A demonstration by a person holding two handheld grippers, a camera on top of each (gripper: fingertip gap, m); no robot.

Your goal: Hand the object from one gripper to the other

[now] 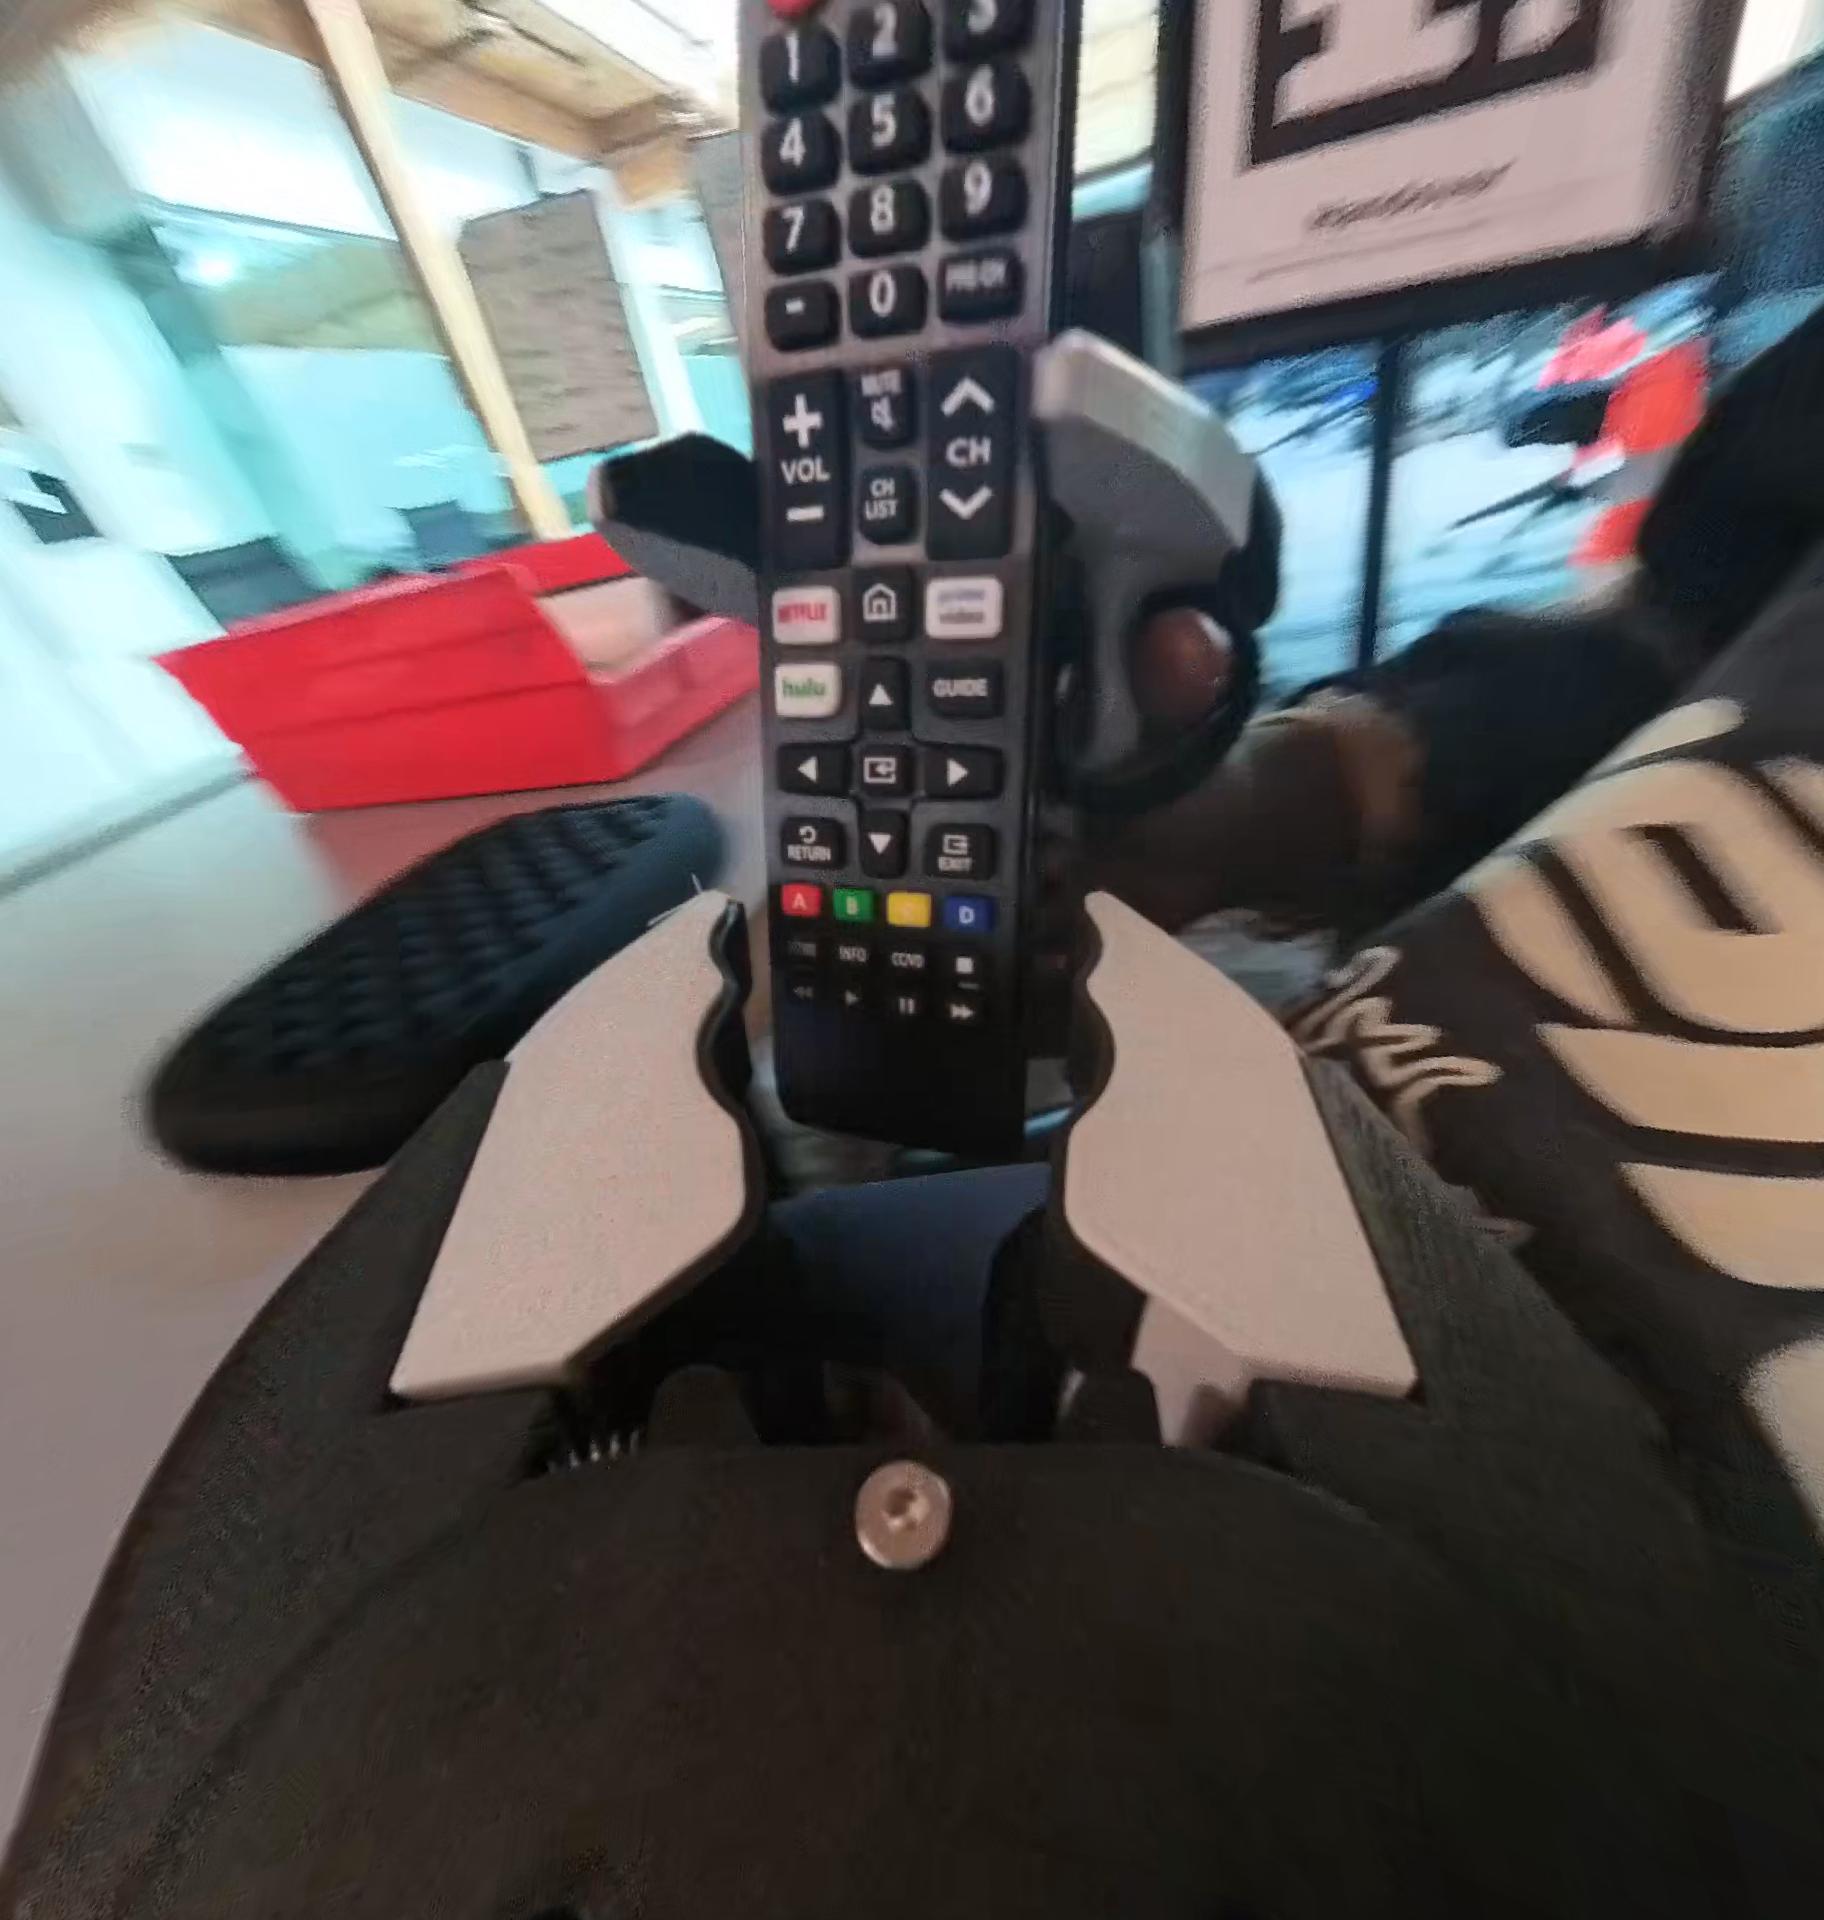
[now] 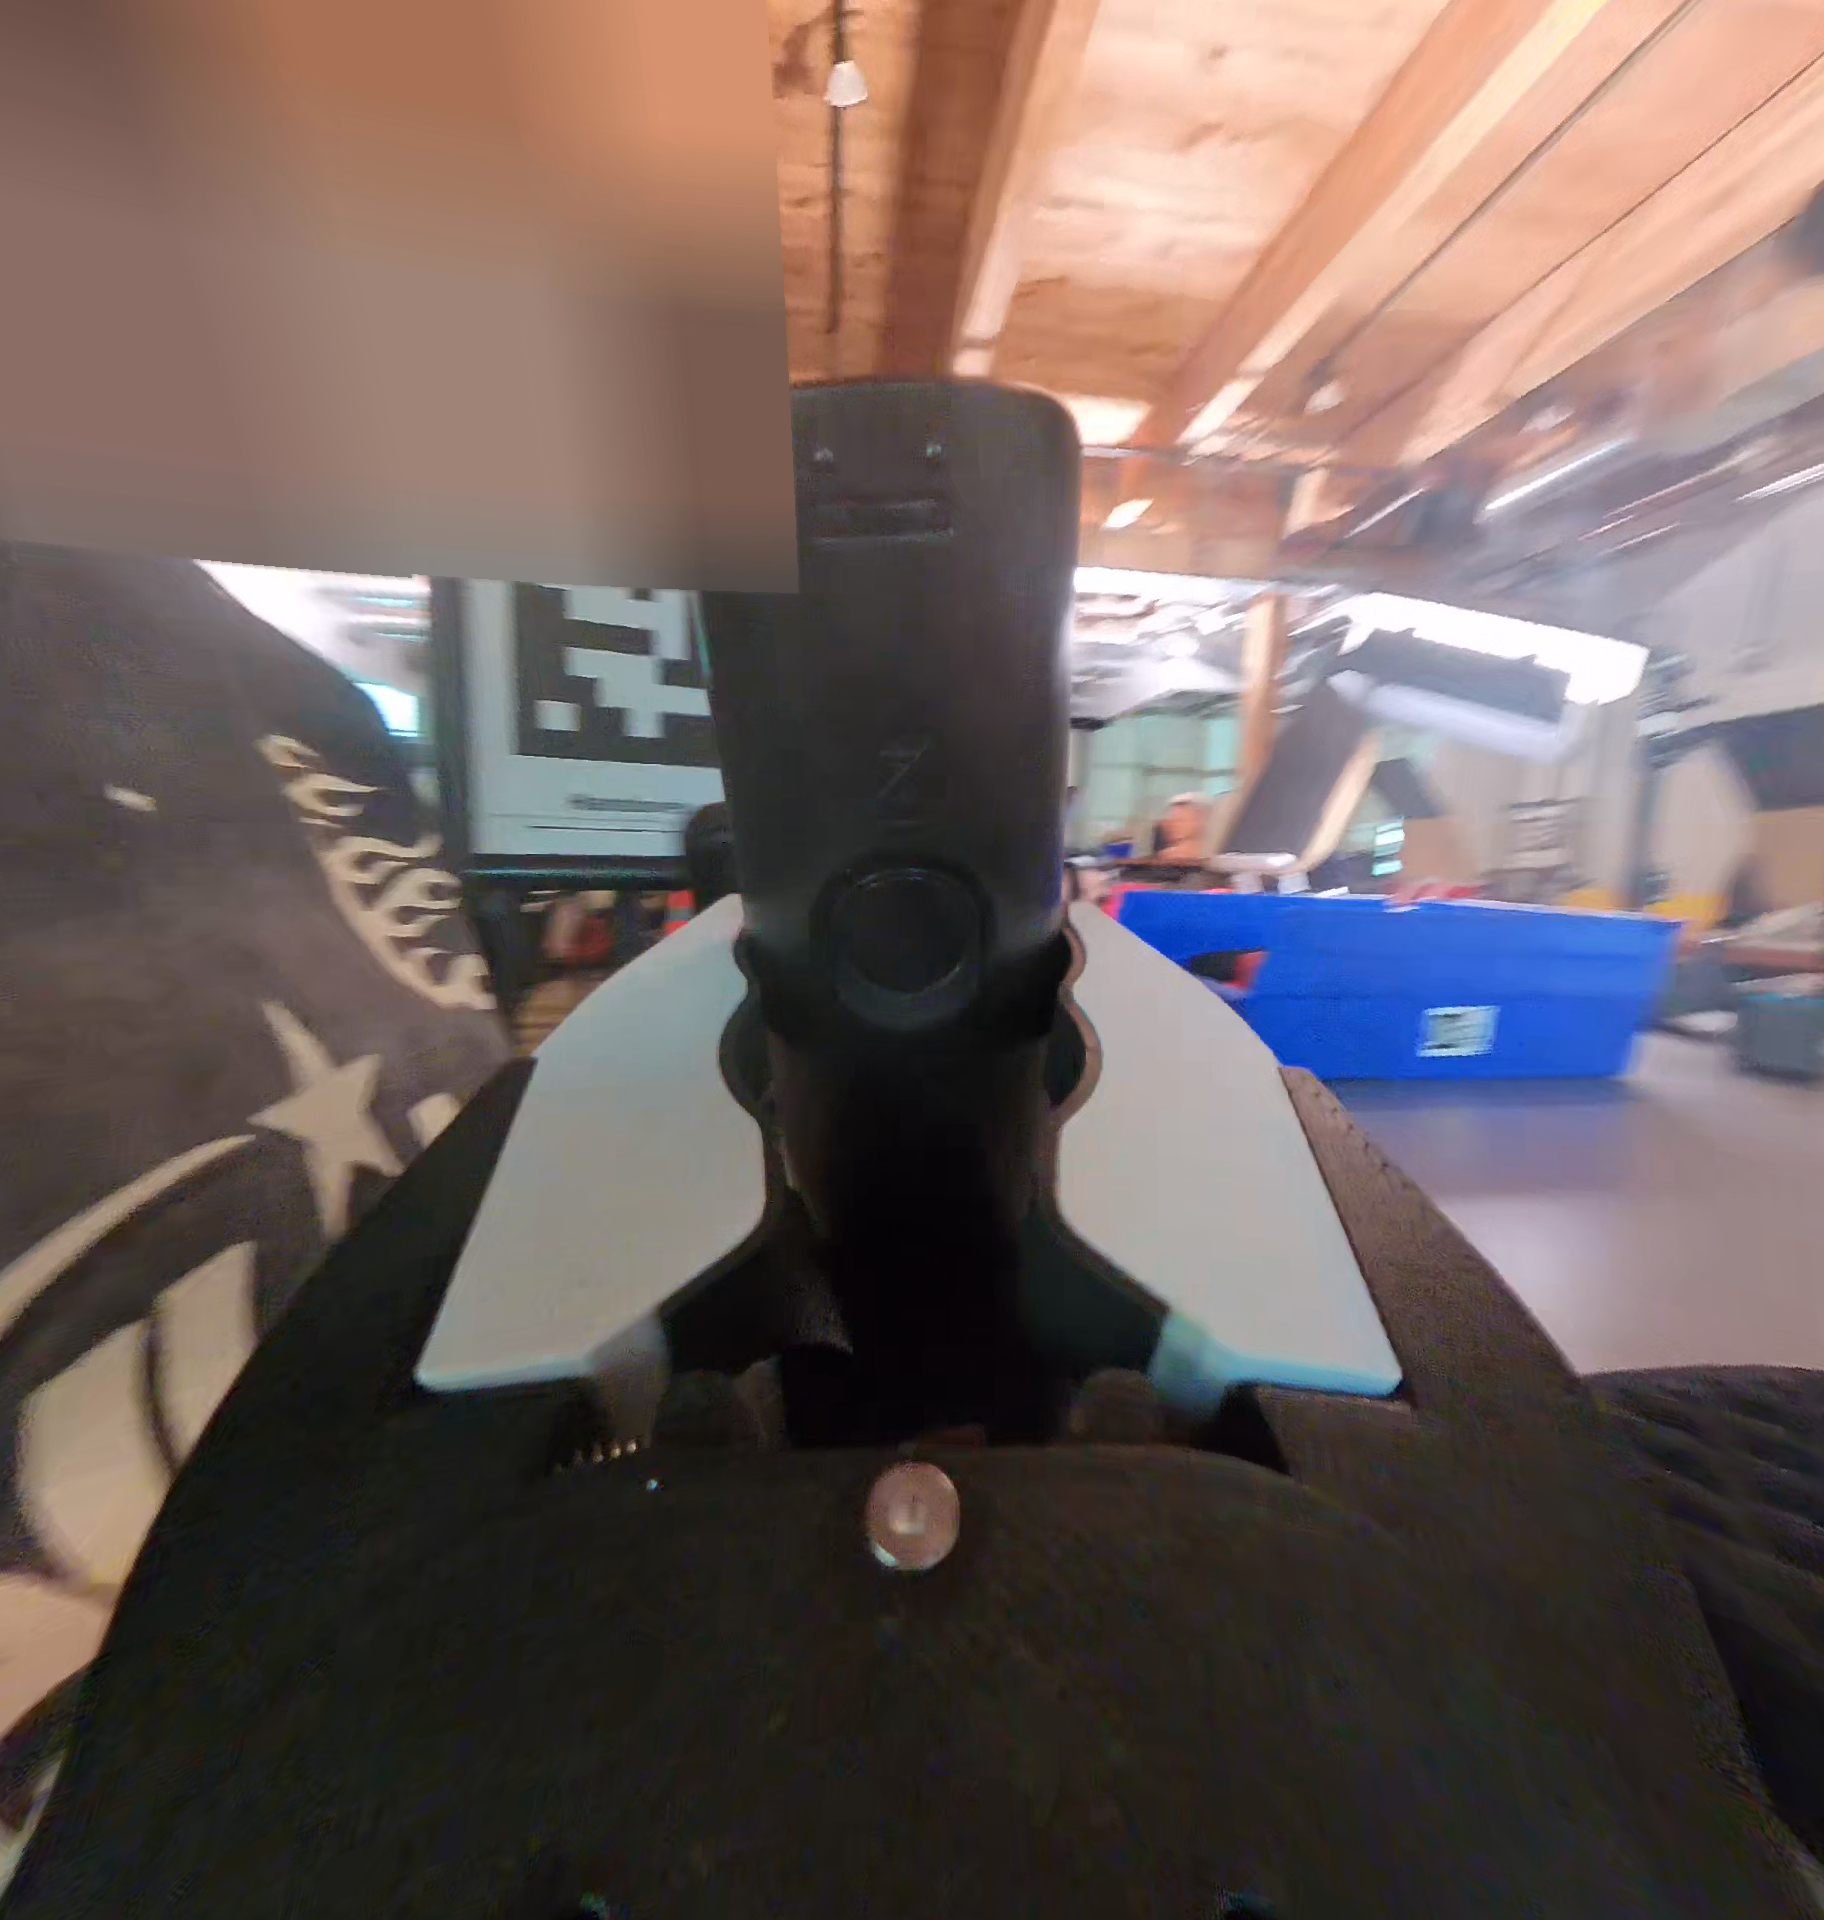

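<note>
A: Well, what stands around the remote (image 1: 892,582)?

B: In the left wrist view, a red bin (image 1: 451,691) sits on the worktop (image 1: 87,1247) behind it at left, and a dark, dimpled oval pad (image 1: 430,977) lies nearer, just left of the left tongs (image 1: 908,914). A black garment with pale lettering (image 1: 1656,1039) fills the right side. A board with a black-and-white marker (image 1: 1448,156) stands at upper right.

A: And from the other side?

B: The right wrist view shows the remote's plain back (image 2: 908,665) standing upright, blocking the middle of the scene. A blue bin (image 2: 1407,987) sits at right; the marker board (image 2: 586,717) is at left, partly behind the remote.

A: How do the left tongs stand?

B: Parted a little wider than the remote. Its lower end sits between the fingers (image 1: 617,1122), with a narrow gap on each side, so no grip there that I can see.

A: And the right tongs (image 2: 908,935)?

B: Closed against the remote's two edges, gripping it partway along. In the left view those same tongs (image 1: 892,499) pinch it about the middle, buttons facing the left camera.
</note>
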